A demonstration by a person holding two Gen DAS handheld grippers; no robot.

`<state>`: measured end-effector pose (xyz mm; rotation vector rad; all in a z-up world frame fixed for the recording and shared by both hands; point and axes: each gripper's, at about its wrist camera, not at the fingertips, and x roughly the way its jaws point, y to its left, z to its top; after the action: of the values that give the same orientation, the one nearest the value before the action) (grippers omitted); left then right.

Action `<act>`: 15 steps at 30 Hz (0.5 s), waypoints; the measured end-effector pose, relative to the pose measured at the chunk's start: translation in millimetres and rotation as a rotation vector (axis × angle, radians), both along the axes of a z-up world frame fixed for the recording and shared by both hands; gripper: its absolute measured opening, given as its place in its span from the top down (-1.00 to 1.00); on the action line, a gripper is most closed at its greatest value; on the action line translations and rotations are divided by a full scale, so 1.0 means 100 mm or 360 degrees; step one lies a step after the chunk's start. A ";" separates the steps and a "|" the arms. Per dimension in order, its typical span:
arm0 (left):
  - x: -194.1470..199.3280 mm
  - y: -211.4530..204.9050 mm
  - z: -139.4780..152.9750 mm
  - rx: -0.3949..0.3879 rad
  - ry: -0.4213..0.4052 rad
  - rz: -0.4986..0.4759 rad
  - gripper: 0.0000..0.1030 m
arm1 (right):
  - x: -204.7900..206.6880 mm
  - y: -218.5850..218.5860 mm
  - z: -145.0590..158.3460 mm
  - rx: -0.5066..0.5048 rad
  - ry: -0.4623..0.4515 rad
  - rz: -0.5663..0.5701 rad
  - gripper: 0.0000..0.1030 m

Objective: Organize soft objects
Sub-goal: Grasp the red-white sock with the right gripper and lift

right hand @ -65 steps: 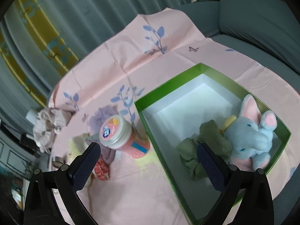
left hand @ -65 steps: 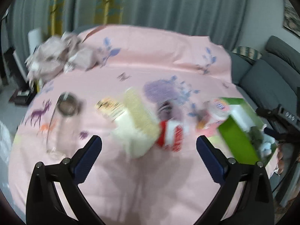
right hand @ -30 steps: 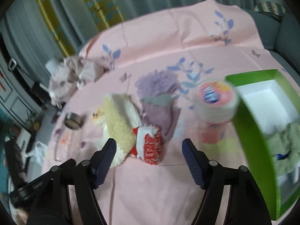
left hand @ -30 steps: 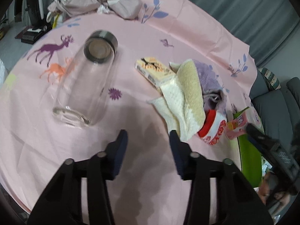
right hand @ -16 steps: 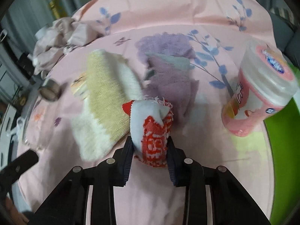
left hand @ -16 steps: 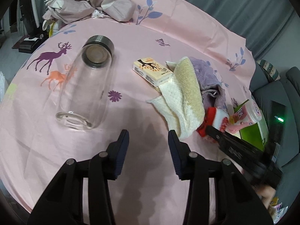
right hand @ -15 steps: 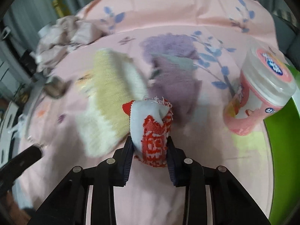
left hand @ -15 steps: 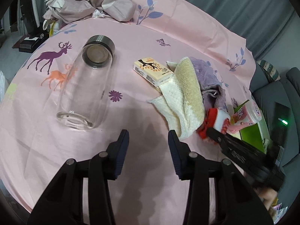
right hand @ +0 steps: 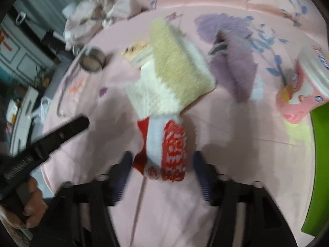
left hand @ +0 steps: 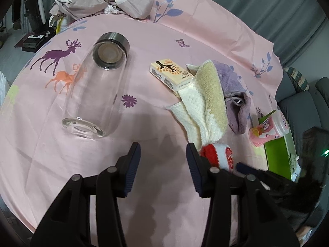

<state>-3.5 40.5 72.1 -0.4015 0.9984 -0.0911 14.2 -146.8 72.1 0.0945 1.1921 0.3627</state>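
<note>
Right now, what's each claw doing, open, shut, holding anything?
Left claw: open, nothing between its jaws.
Right claw: just been opening; red-and-white sock sits between the jaws, pads clear of it.

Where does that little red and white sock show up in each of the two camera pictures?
Left wrist view: the red and white sock lies low and right of centre, just past the right finger of that camera's own gripper.
Right wrist view: the sock sits at centre, low, between the two open fingers, and is blurred.
Shared landmark: the cream and tan towel touches the sock's far end in both views.
</note>
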 end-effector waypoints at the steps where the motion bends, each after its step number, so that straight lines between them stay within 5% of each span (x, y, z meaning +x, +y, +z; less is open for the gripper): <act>1: 0.00 -0.01 0.00 -0.0008 -0.0003 -0.0007 -0.04 | 0.00 -0.06 0.05 0.0030 -0.0023 -0.0035 -0.34; 3: -0.01 -0.05 -0.01 -0.0032 -0.0005 -0.0030 -0.17 | 0.00 -0.14 0.11 0.0067 -0.0050 -0.0080 -0.34; 8: -0.01 -0.29 -0.08 -0.0019 0.0014 -0.0168 -0.15 | 0.03 -0.31 0.14 0.0213 -0.0082 -0.0170 -0.34; 12: -0.01 -0.49 -0.21 -0.0141 0.0080 -0.0305 -0.15 | 0.05 -0.30 0.10 0.0281 -0.0034 -0.0154 -0.34; 15: 0.02 -0.61 -0.32 -0.0145 0.0120 -0.0349 -0.03 | 0.04 -0.24 0.05 0.0218 -0.0023 -0.0136 -0.09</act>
<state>-1.4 -20.3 39.9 -0.3797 1.1131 -0.3221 18.6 -170.8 76.9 0.2606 1.1445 0.3690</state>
